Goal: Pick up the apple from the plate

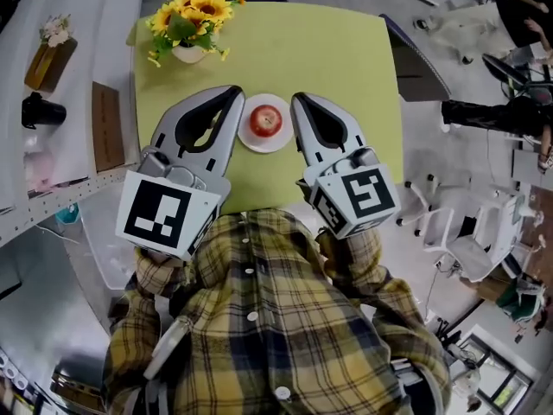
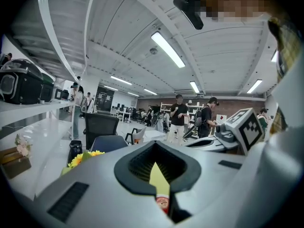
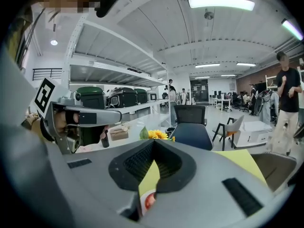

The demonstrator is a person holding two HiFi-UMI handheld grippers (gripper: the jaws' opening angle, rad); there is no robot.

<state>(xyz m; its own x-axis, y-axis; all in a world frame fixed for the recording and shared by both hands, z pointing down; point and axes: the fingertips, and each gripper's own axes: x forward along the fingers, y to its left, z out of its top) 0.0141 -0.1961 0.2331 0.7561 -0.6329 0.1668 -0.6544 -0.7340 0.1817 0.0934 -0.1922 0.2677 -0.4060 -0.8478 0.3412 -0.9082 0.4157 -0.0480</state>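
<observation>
A red apple [image 1: 266, 121], round and glossy with a pale highlight, sits in the middle of a small round white plate [image 1: 244, 138]. The plate lies on a square table [image 1: 337, 59] with a flat, matte yellow-green top.

From the head view, the left gripper [image 1: 235, 93] lies just left of the plate and the right gripper [image 1: 298, 99] just right of it, tips level with its far rim. Neither touches the apple. Both are smooth grey plastic, with curved jaws lined in ribbed black rubber.

On each gripper the jaws meet at the tips. This leaves only a drop-shaped hollow behind them, with nothing clamped in it. In the left gripper view a sliver of table and a bit of red apple show through the slit. The right gripper view shows the same, plus a white edge of plate.

On the person's side of the plate, each gripper carries a white cube with blocky black square markers printed on its faces. These are the left cube [image 1: 166, 212] and the right cube [image 1: 359, 195].

Beyond the plate and to its left stand sunflowers [image 1: 192, 11] with yellow petals and green leaves, in a small white pot [image 1: 188, 54].

Closest to the camera, on the near side of the plate, is a yellow-and-dark plaid shirt [image 1: 276, 318] with white buttons.
</observation>
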